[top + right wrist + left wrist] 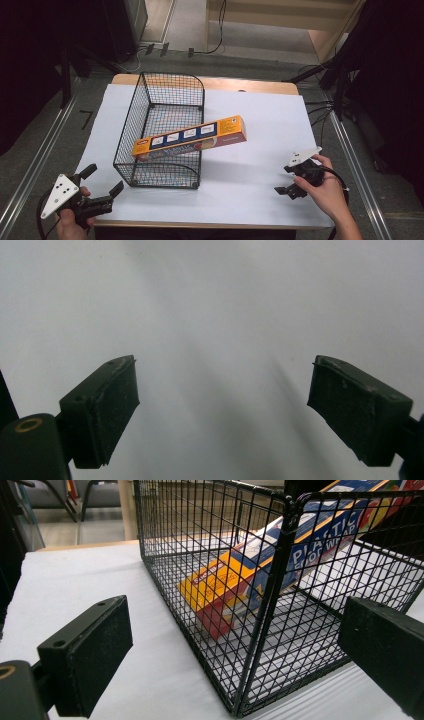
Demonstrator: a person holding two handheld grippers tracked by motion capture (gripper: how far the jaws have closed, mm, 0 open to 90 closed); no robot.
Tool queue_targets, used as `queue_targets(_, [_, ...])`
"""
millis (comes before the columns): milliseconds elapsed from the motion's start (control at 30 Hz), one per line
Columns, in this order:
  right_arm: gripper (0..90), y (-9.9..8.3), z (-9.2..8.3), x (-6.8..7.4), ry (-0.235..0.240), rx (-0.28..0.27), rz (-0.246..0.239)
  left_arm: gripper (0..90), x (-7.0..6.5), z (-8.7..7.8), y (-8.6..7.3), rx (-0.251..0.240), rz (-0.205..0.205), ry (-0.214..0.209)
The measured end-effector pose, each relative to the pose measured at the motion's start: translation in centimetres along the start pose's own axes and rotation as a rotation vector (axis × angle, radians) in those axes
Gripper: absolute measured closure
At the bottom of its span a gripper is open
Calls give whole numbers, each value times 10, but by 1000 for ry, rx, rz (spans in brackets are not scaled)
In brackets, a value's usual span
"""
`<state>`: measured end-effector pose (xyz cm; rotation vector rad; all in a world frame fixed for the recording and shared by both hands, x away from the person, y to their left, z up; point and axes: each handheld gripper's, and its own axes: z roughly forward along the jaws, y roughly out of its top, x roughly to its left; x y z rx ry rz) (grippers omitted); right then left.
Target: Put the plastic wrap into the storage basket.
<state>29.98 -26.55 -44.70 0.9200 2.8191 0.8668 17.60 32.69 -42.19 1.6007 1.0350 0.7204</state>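
**Box resting across a wire basket, both grippers held clear**

High view: a black wire basket (pixel 162 135) stands on a white sheet (pixel 250 170) that covers the table. The basket has 1 tall rounded end on the far side and a lower near end. A long orange-and-blue box (pixel 190 137) lies tilted across the basket: its left end sits down inside, near the left wall, while its right end passes over the right rim and projects out above the sheet. The box touches the basket and neither gripper.

The left gripper (pixel 102 182) is held at the near left corner of the table, just beside the basket's near left corner and apart from it. Its 2 jaws stand spread, with nothing between them. The hand (pixel 75 220) grips it from below, and the grey plate (pixel 59 195) tops it.

The right gripper (pixel 287 185) is held over the near right part of the sheet, well apart from the basket and the box. Its jaws also stand apart and hold nothing.

Left gripper view: the basket (pixel 260 610) fills the space between the spread jaws, its near corner post closest to the camera. The box (pixel 270 560) shows through the mesh, its lower end resting on the basket floor; the words "PLASTIC" and "WRAP" are legible on its blue face.

Right gripper view: the 2 jaws stand wide apart over the bare sheet (pixel 220 340).
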Motion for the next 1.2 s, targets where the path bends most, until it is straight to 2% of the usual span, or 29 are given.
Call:
queue_targets(33, [129,-10,-4,0,-13,-48,34,15,0,-1,0,-3,3,-4])
queue_targets(133, [130,-23,-11,1,-33,-105,92,15,1,-1,1,-6,-2,-4])
queue_targets(233, [130,-35,-19,2,-44,-177,128,15,1,-1,1,-5,-3,-2])
queue_targets(300, [130,-43,-20,1,-1,-228,152,15,0,-2,1,-8,3,-3])
queue_targets(400, [130,-58,-21,0,12,-290,188,14,-1,-2,2,-7,6,-3])
queue_targets(533, [131,-76,-24,1,-3,-386,230,15,-1,-1,1,-4,4,2])
queue_targets(600, [136,-83,-28,2,-31,-438,277,15,-1,-2,1,-7,1,7])
queue_targets(700, [136,-90,-34,4,-43,-521,348,15,-1,-3,1,-11,-2,8])
queue_targets(867, [136,-91,-32,1,-78,-521,388,15,-1,-3,1,-9,3,7])
queue_targets(967, [136,-91,-29,1,-122,-502,396,15,-1,-4,1,-11,3,7])
queue_targets(1200, [135,-90,-27,-1,-134,-498,406,15,1,-3,2,-11,-3,7])
